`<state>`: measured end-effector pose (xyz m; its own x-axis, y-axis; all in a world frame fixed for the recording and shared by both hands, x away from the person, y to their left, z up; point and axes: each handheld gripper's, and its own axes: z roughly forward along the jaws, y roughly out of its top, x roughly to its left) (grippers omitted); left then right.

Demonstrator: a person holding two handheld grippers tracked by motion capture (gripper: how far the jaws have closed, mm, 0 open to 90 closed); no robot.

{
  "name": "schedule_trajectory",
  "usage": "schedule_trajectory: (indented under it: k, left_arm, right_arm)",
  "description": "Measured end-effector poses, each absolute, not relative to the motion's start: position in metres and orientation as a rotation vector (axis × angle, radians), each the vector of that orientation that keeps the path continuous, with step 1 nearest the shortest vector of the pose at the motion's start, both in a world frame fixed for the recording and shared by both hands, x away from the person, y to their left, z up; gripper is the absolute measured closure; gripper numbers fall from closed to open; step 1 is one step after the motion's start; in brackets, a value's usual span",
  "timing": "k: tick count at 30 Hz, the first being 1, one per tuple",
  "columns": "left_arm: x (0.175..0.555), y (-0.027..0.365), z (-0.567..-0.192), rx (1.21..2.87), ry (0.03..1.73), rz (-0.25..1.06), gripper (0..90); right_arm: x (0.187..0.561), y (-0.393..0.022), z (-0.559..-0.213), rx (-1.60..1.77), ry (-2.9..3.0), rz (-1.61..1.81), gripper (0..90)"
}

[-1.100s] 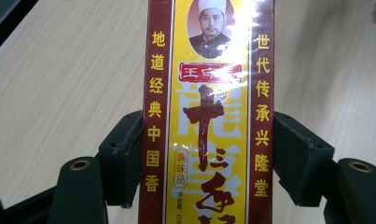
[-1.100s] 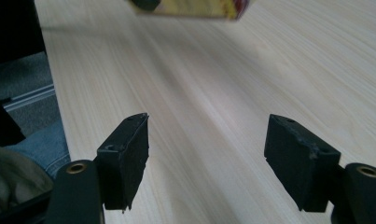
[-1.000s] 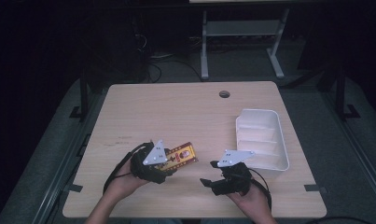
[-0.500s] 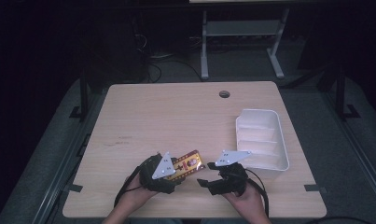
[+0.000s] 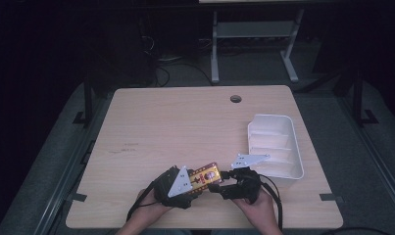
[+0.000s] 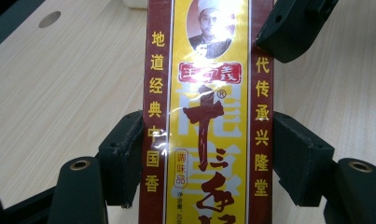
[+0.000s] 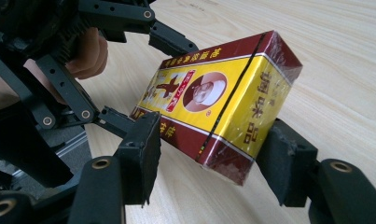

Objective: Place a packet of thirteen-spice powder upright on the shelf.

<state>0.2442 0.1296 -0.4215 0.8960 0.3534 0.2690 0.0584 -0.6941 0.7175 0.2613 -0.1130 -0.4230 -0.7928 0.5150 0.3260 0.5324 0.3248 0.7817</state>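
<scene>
A yellow and dark red box [image 5: 206,175] with Chinese print is held just above the table's near edge. My left gripper [image 5: 197,183] is shut on it, its pads pressing the box's [image 6: 209,70] two long sides. My right gripper [image 5: 220,182] faces it from the right. Its jaws have just been closing on the free end of the box [image 7: 213,98], and both pads now lie against it. One of the right gripper's fingers [image 6: 288,28] shows beside the box's far end. The left gripper's fingers [image 7: 171,42] show behind the box, with a hand.
A white ribbed tray [image 5: 297,156] stands at the right side of the wooden table [image 5: 185,122], just behind my right gripper. A round cable hole [image 5: 235,99] sits near the far edge. Dark floor and a metal stand lie beyond.
My left gripper has carried the box to the right and a little lower, up to the right gripper. The right gripper's jaws have closed in on the box's free end.
</scene>
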Motion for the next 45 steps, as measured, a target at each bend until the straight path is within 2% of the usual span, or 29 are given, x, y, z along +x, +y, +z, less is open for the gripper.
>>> schedule_trajectory:
  k: [11, 18, 20, 26, 27, 45]
  left_arm:
    - [0.241, 0.125, -0.423, 2.304, 0.294, 0.535, 32.2]
    - [0.24, 0.123, -0.425, 2.309, 0.279, 0.541, 31.3]
    - [0.24, 0.123, -0.424, 2.309, 0.272, 0.541, 29.2]
    - [0.241, 0.124, -0.424, 2.292, 0.254, 0.461, 28.0]
    - [0.241, 0.124, -0.424, 2.292, 0.254, 0.461, 31.4]
    - [0.253, 0.14, -0.422, 2.225, 0.212, 0.148, 49.3]
  right_arm:
    - [0.26, -0.12, -0.418, -1.03, -2.399, -1.614, 56.2]
    - [0.257, -0.117, -0.413, -1.028, -2.43, -1.592, 59.2]
    - [0.257, -0.117, -0.411, -1.012, -2.424, -1.594, 62.9]
    - [0.252, -0.114, -0.403, -0.957, -2.492, -1.589, 67.5]
    - [0.252, -0.114, -0.403, -0.957, -2.492, -1.589, 67.5]
    - [0.241, -0.101, -0.386, -0.636, -2.775, -1.456, 67.9]
